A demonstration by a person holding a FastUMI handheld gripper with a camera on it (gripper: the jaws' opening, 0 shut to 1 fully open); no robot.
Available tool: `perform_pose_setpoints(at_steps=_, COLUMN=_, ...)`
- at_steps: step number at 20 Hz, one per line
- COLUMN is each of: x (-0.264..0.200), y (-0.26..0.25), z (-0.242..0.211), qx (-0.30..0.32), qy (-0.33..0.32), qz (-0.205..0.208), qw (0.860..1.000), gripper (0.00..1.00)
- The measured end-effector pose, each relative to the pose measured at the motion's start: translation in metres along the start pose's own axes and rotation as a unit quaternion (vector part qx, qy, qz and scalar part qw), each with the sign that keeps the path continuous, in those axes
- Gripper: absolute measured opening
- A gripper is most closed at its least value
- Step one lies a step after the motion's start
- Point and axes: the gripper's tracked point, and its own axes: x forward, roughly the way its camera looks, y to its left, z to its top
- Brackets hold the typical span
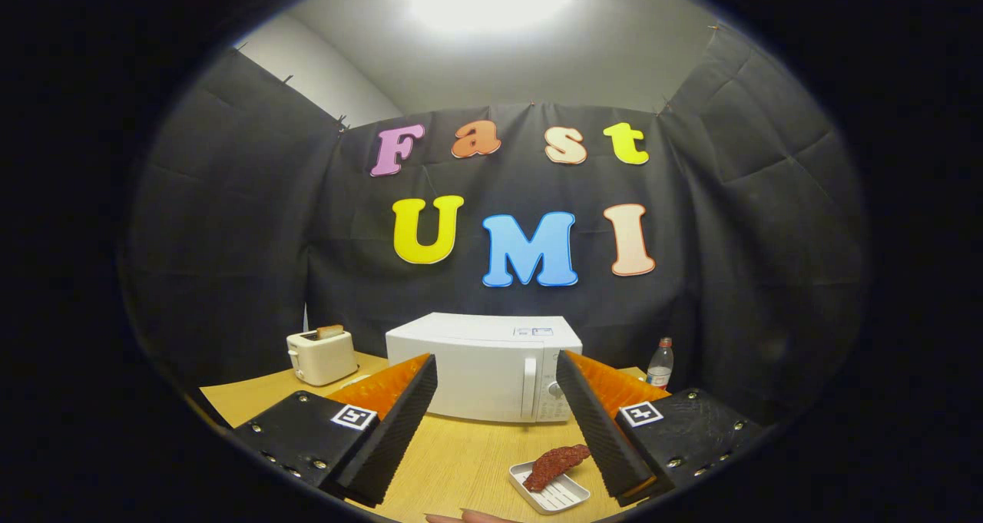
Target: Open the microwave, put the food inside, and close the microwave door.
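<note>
Fingers (498, 423) are standing wide apart and gripping nothing as you are holding the gripper above the pale wooden table (468, 461). You are facing the white box-shaped microwave (484, 365), which is sitting beyond the fingertips with its door shut and its upright white handle (529, 388) showing toward the right of the front, just beside the control knob (554, 390).

You are looking at the food, a dark red, rough-textured strip (554, 465), which is lying partly across a small white rectangular ribbed tray (554, 494) on the table, close in, just inside the right finger and well short of the microwave. A cream toaster with a slice of bread standing in it (321, 354) is sitting off to the left of the microwave, and a clear plastic bottle with a red cap (660, 363) is standing to its right. A fingertip of someone's hand (472, 517) is resting at the near edge of the table.

By my reading, you are standing at the very first step: the door is not yet open and the food is untouched. Your next move is calling for you to carry the parted fingers forward to the handle, bracket it, and pull so the door swings outward, keeping the swing clear of the tray.
</note>
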Motion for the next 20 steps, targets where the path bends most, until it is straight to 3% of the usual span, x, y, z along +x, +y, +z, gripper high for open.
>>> perform_pose_setpoints(at_steps=6, x=0.005, y=0.002, z=-0.003, qx=0.003, qy=0.001, qz=0.004, qw=1.0, gripper=0.99)
perform_pose_setpoints(at_steps=10, x=0.013, y=0.006, z=-0.009, qx=-0.002, qy=0.001, qz=0.027, qw=1.0, gripper=0.99)
perform_pose_setpoints(at_steps=20, x=0.041, y=-0.024, z=-0.038, qx=-0.06, qy=0.007, qz=0.036, qw=0.997, gripper=0.99)
